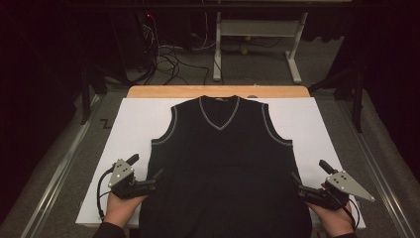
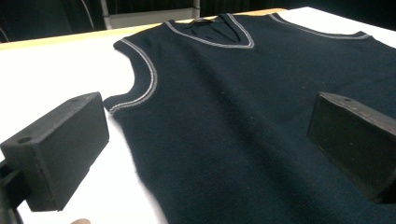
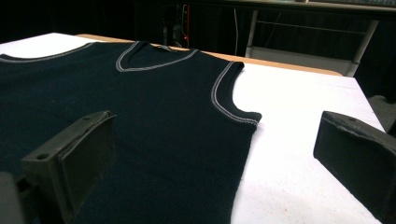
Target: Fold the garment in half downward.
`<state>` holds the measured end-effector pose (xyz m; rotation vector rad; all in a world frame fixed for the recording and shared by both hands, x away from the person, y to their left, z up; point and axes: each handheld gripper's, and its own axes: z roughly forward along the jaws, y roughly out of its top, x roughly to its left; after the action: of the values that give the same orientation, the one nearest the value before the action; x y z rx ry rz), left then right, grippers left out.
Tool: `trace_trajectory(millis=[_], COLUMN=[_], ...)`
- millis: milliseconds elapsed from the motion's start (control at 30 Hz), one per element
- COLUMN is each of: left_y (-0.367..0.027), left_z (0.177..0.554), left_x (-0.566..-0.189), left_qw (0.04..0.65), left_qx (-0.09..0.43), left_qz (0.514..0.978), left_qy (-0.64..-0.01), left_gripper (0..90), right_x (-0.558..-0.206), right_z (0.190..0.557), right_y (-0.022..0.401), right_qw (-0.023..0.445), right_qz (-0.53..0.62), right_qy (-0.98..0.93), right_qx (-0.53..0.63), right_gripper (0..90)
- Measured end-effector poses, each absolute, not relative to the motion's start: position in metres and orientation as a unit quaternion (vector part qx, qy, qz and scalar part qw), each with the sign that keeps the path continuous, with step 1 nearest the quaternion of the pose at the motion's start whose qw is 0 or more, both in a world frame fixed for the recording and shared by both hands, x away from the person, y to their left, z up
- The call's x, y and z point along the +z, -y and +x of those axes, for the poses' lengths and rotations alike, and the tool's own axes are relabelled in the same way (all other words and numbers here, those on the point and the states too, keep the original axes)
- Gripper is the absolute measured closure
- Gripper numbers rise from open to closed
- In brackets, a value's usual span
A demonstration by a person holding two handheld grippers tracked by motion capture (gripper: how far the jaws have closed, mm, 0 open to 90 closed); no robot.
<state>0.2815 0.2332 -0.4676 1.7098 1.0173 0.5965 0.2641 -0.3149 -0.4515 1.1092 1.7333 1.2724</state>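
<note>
A: Two grippers, one at each lower side of the vest [image 1: 223,163]. The vest lies flat on the white sheet [image 1: 312,124], neckline at the far end, hem reaching the near edge.

B: Where does the left gripper [image 1: 154,177] sit against the vest?

A: Just beside the vest's left side seam, below the armhole. The left hand [image 1: 121,206] comes in from the near edge, angled inward, so the jaws aim across at the vest. The grey plate [image 1: 121,172] rides on top, cable trailing on the outer side.

B: Jaws?

A: Spread wide apart, nothing between them. In the left gripper view one pad [image 2: 58,149] is over the sheet, the other pad [image 2: 357,144] over the vest, so the vest's edge runs between them.

B: And the right gripper [image 1: 299,184]?

A: Mirrored: at the vest's right side seam, low down, the right hand [image 1: 337,218] angled inward from the near edge. Its jaws are also wide open and empty. In the right gripper view one pad [image 3: 74,161] hangs over the vest, the other [image 3: 359,154] over the sheet beside it.

B: Touching the vest?

A: I cannot tell; the tips are at its edge.
</note>
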Motion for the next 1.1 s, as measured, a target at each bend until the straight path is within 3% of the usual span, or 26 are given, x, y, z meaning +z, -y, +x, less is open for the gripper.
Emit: trace_trajectory(millis=[1100], left_y=[-0.235], left_z=[0.282], left_x=[-0.467], left_qw=[0.518], left_qx=[0.229], left_qz=[0.702], left_qy=[-0.432], left_gripper=[0.0], right_x=[-0.446], right_z=[0.268], right_y=[0.299], right_qw=[0.354], right_qz=[0.413], right_qy=[-0.688], right_qx=[0.480], right_gripper=[0.4])
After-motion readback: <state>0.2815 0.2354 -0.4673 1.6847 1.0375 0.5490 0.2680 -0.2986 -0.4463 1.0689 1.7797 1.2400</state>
